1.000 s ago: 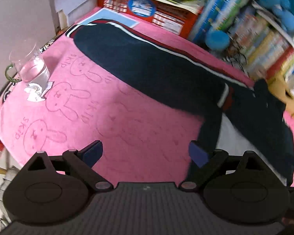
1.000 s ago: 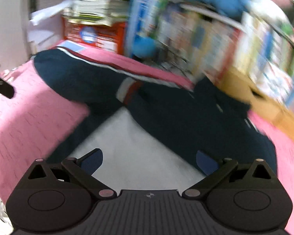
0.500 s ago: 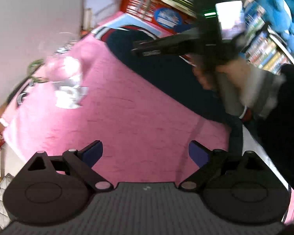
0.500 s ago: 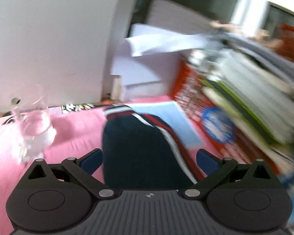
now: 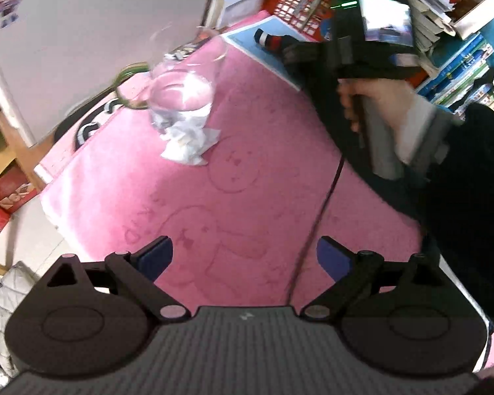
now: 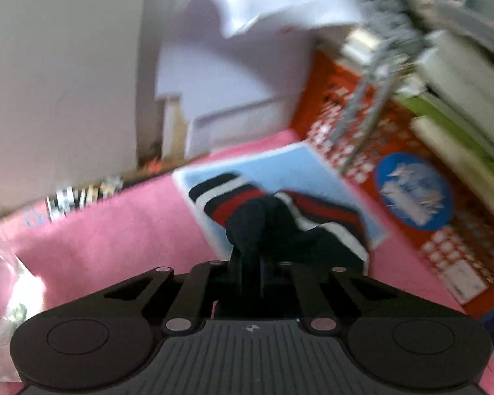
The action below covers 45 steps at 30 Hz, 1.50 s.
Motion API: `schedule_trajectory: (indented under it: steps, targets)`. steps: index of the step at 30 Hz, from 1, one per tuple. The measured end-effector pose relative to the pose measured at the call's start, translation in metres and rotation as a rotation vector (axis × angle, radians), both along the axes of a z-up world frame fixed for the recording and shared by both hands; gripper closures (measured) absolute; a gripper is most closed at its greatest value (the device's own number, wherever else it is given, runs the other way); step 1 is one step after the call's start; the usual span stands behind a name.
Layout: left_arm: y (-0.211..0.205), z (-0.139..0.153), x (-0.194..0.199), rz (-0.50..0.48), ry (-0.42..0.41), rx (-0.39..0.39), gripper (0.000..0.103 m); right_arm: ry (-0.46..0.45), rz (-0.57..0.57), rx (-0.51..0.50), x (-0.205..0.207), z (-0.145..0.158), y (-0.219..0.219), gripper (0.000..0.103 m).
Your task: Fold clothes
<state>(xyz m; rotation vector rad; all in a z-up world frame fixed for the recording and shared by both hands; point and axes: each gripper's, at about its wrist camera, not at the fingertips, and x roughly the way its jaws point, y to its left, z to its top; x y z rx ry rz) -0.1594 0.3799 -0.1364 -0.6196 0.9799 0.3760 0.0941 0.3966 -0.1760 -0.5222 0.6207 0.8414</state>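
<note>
left wrist | pink blanket (image 5: pixel 247 164) lettering blurred | right gripper (image 6: pixel 252 263) pinching sleeve cuff (image 6: pixel 263 210)

The left wrist view looks from above and behind, down across the pink rabbit-print blanket (image 5: pixel 247 171), and faces the red crate (image 5: pixel 299 0) at the far side. The right wrist view sits low and very near the striped cuff (image 6: pixel 247 197), facing the same red crate (image 6: pixel 411 214). Both views share the glass (image 5: pixel 181 95), the blue sheet (image 6: pixel 280 164) and the cuff.
</note>
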Motion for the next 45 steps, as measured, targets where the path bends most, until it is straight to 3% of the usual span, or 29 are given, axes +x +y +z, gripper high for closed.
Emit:
schedule_trajectory:
  steps: [6,12,14,17,19,21,23,26,30,32,35,36,37,38,39,41,45]
  targets:
    - [-0.015,0.007,0.027,-0.096,-0.031,-0.01,0.007,-0.009,-0.303,0.205,0.015,0.072,-0.13,0.093]
    - [-0.052,0.013,0.066,-0.221,-0.048,-0.013,0.007,-0.138,-0.651,0.279,0.002,0.119,-0.316,0.094]
    - [-0.068,0.015,0.08,-0.27,-0.049,0.0,0.007,-0.149,-0.776,0.288,-0.006,0.123,-0.378,0.093]
    - [-0.094,0.018,0.096,-0.334,-0.045,0.023,0.007,0.013,-1.074,0.235,0.002,0.091,-0.468,0.086]
    - [-0.104,0.019,0.101,-0.356,-0.041,0.035,0.007,0.144,-1.135,0.207,0.004,0.067,-0.498,0.086]
    - [-0.111,0.02,0.104,-0.362,-0.034,0.045,0.007,0.19,-1.079,0.218,-0.002,0.054,-0.504,0.075]
    - [-0.115,0.022,0.105,-0.354,-0.029,0.048,0.007,0.185,-0.959,0.241,-0.004,0.053,-0.488,0.029]
    - [-0.114,0.026,0.102,-0.336,-0.022,0.058,0.007,0.22,-0.813,0.355,0.017,0.05,-0.456,0.023]
    - [-0.111,0.025,0.093,-0.305,-0.012,0.091,0.007,0.304,-0.77,0.446,0.082,0.031,-0.403,0.02]
    - [-0.108,0.02,0.086,-0.29,0.003,0.107,0.007,0.328,-0.77,0.446,0.114,0.014,-0.374,0.013]
    - [-0.103,0.013,0.078,-0.266,0.045,0.138,0.007,0.356,-0.762,0.336,0.152,-0.019,-0.325,0.007]
    - [-0.102,0.012,0.076,-0.256,0.055,0.139,0.007,0.361,-0.746,0.274,0.156,-0.028,-0.311,0.008]
    - [-0.099,0.012,0.073,-0.245,0.058,0.133,0.007,0.307,-0.712,0.225,0.152,-0.03,-0.297,0.035]
    - [-0.096,0.013,0.071,-0.232,0.058,0.126,0.007,0.281,-0.674,0.191,0.149,-0.027,-0.286,0.054]
    - [-0.094,0.013,0.07,-0.221,0.058,0.123,0.007,0.28,-0.656,0.192,0.145,-0.023,-0.28,0.057]
    - [-0.09,0.015,0.072,-0.201,0.059,0.121,0.007,0.264,-0.615,0.234,0.132,-0.006,-0.281,0.086]
    - [-0.084,0.023,0.085,-0.179,0.024,0.117,0.007,0.115,-0.585,0.275,0.093,0.041,-0.307,0.088]
